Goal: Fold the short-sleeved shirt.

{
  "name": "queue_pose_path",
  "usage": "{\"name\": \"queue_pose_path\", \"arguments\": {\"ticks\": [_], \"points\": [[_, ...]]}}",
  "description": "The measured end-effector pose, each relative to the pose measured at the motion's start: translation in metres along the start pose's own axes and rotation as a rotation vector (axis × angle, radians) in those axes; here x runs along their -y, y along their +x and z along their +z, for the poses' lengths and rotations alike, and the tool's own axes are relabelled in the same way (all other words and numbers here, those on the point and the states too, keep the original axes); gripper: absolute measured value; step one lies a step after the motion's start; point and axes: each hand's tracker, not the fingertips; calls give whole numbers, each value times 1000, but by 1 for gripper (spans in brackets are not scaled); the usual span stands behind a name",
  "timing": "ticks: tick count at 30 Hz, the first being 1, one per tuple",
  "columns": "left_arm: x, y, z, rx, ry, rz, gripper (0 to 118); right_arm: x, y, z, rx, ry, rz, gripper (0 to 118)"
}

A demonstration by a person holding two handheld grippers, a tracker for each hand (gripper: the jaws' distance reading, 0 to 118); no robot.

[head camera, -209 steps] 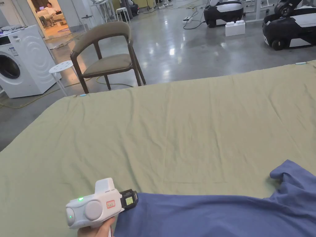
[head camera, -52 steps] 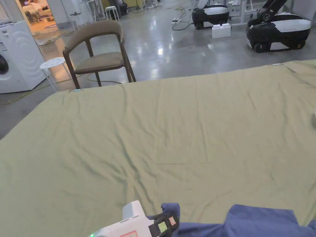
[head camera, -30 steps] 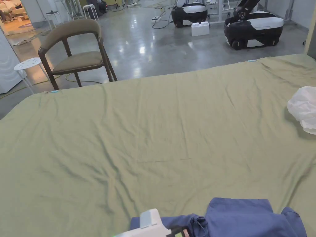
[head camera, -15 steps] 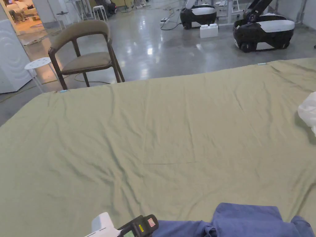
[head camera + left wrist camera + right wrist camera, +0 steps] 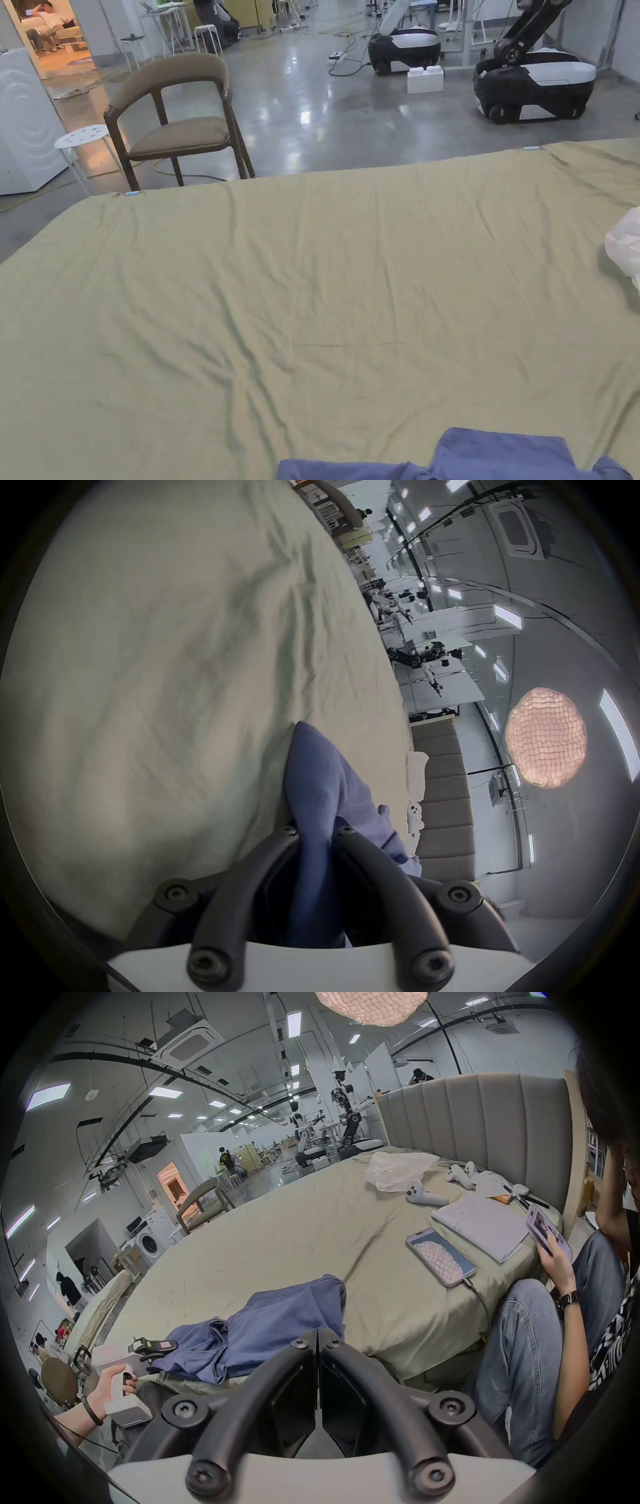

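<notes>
The blue short-sleeved shirt [image 5: 494, 456] lies bunched at the near edge of the bed [image 5: 350, 281], at about 6 o'clock in the head view, on the olive-green sheet. In the right gripper view the shirt [image 5: 263, 1331] is crumpled in a loose heap, one flat part spread toward 1 o'clock and a gathered fold trailing toward 8 o'clock.

The left tool [image 5: 317, 831] has its two jaws closed onto a fold of the shirt [image 5: 318, 791]; cloth runs up between them and rises in a peak beyond the tips. From the right gripper view, the left tool [image 5: 152, 1350] sits at 8 o'clock, held by a hand [image 5: 110, 1383], its tip at the shirt's edge.

The right tool [image 5: 317, 1333] has its jaws pressed together with nothing between them, as far as the dark gap allows one to judge; it hangs just off the bed's near edge, beside the shirt.

At 2 o'clock on the bed lie a phone [image 5: 440, 1257], a notebook [image 5: 481, 1224] and a white controller [image 5: 424, 1196]. A seated person [image 5: 540, 1338] is at 3 o'clock. A chair [image 5: 178, 122] stands at 11 o'clock beyond the bed.
</notes>
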Motion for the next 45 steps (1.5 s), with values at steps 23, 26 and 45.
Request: {"name": "queue_pose_path", "arguments": {"ticks": [23,26,45], "points": [[92,173,-57,-100,-103,-635,9,5,0,0,-7,8,-16,0],[113,177,-96,-94,-234,-676,33,7,6,9,41,-11,0,0],[133,155,-169,-145,-322,-702,0,18,0,5,30,-72,6,0]]}}
